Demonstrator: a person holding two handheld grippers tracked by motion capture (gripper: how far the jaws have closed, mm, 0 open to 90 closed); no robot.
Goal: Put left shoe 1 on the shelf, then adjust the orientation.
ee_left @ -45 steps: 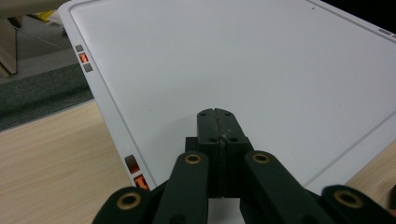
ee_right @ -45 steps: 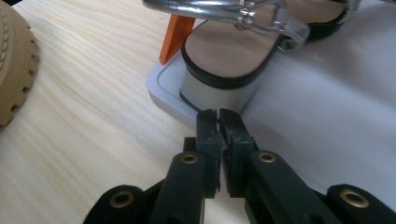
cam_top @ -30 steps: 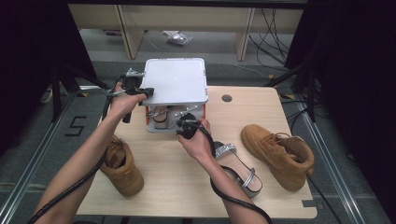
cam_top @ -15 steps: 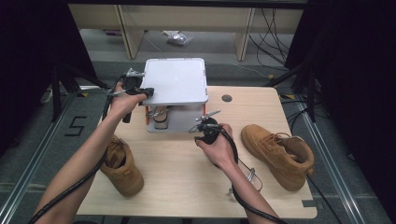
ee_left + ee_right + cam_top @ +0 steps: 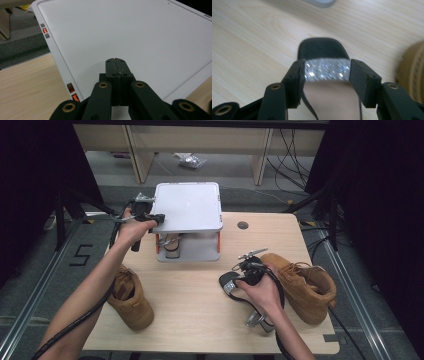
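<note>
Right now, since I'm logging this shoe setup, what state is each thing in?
left tool: shut, tip over the white top.
right tool: jaws just opening, straddling the sandal strap.
sandal: flat on the table.
left boot: standing upright.
right boot: standing upright.
white top: a shoe underneath.

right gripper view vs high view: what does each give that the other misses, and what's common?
Right gripper view: close detail of the right tool. Its jaws have just been opening and now straddle the glitter strap of the sandal, pads not clearly pressing.
High view: the left tool, shut, at the left edge of the white-topped rack, plus the left tan boot and both forearms.
Both: the sandal, the right tool, the right tan boot and the wooden table.
</note>
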